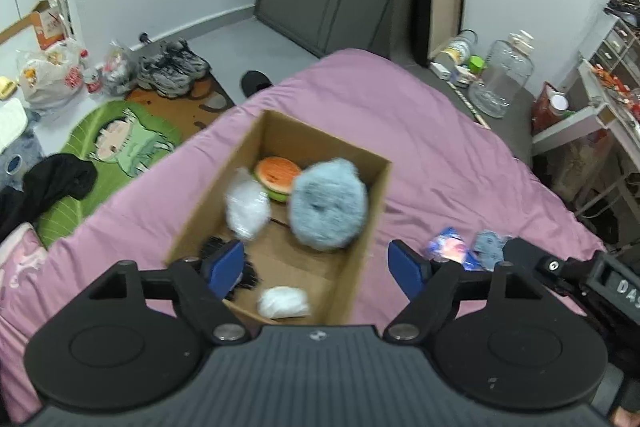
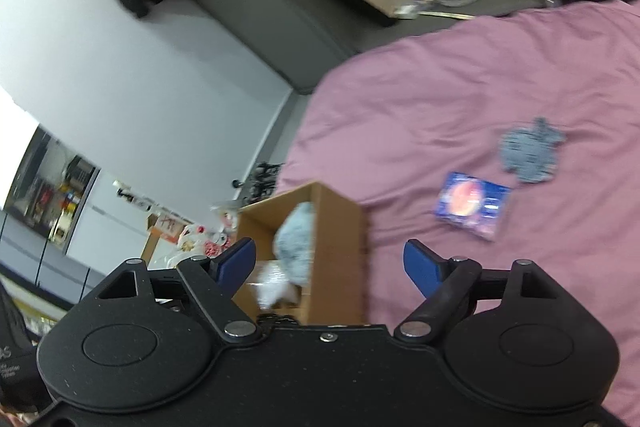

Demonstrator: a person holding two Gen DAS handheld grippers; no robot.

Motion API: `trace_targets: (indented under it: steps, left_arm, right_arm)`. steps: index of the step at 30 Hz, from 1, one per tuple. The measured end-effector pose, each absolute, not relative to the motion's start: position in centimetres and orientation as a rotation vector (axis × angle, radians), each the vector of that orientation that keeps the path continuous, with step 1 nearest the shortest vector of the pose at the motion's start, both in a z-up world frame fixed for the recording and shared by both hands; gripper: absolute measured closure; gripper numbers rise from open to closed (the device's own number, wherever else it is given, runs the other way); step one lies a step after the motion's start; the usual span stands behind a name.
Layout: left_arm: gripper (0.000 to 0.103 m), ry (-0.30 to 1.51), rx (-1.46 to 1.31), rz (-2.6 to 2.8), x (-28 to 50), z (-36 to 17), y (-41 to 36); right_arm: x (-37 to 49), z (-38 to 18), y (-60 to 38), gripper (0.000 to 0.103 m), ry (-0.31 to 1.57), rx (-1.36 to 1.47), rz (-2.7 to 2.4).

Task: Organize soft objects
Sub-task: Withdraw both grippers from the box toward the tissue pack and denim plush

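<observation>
An open cardboard box (image 1: pixel 370 223) sits on the pink bed. Inside it are a fluffy blue-grey ball (image 1: pixel 328 205), blurred and against the right wall, a burger plush (image 1: pixel 276 179), a white wrapped bundle (image 1: pixel 246 209), a small white soft piece (image 1: pixel 284 301) and a black fuzzy thing (image 1: pixel 250 277). My left gripper (image 1: pixel 316 267) hangs open above the box's near end, with nothing between its pads. My right gripper (image 2: pixel 330 263) is also open and empty, over the box (image 2: pixel 340 247) and the fluffy ball (image 2: pixel 294 247). A blue packet (image 2: pixel 472 205) and a grey-blue knitted piece (image 2: pixel 530 153) lie on the sheet to the right.
The pink sheet (image 1: pixel 440 147) covers the bed. On the floor to the left are a green cartoon rug (image 1: pixel 120 143), shoes (image 1: pixel 172 67), bags and a black garment (image 1: pixel 52 183). A glass jar (image 1: pixel 502 79) and shelves (image 1: pixel 600 95) stand beyond the bed's right side.
</observation>
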State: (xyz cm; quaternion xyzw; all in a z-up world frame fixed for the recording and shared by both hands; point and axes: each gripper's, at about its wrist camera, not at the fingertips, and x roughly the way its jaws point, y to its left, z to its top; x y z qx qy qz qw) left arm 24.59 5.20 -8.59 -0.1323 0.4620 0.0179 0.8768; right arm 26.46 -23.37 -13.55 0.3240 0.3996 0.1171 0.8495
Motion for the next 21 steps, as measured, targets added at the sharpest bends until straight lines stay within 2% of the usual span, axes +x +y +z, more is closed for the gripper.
trace_targets:
  steps: [6, 9, 14, 17, 21]
  left_arm:
    - [0.025, 0.956, -0.251, 0.022, 23.9, -8.0, 1.5]
    - [0.025, 0.957, -0.24, 0.017, 23.8, -7.8, -0.1]
    - [0.025, 0.958, -0.216, 0.003, 24.3, -7.3, -2.6]
    - [0.025, 0.943, -0.198, 0.012, 25.0, -6.9, -3.8]
    - [0.025, 0.942, -0.206, 0.017, 25.7, -6.9, -5.5]
  right_arm:
    - [25.3, -14.1, -27.4, 0.022, 0.855, 0.71, 0.215]
    - [24.9, -13.6, -28.9, 0.014, 0.832, 0.743, 0.217]
    - [25.1, -13.1, -31.1, 0.01, 0.81, 0.771, 0.229]
    - [25.2, -13.2, -32.7, 0.005, 0.79, 0.786, 0.22]
    - [25.4, -13.7, -34.8, 0.004, 0.786, 0.78, 0.171]
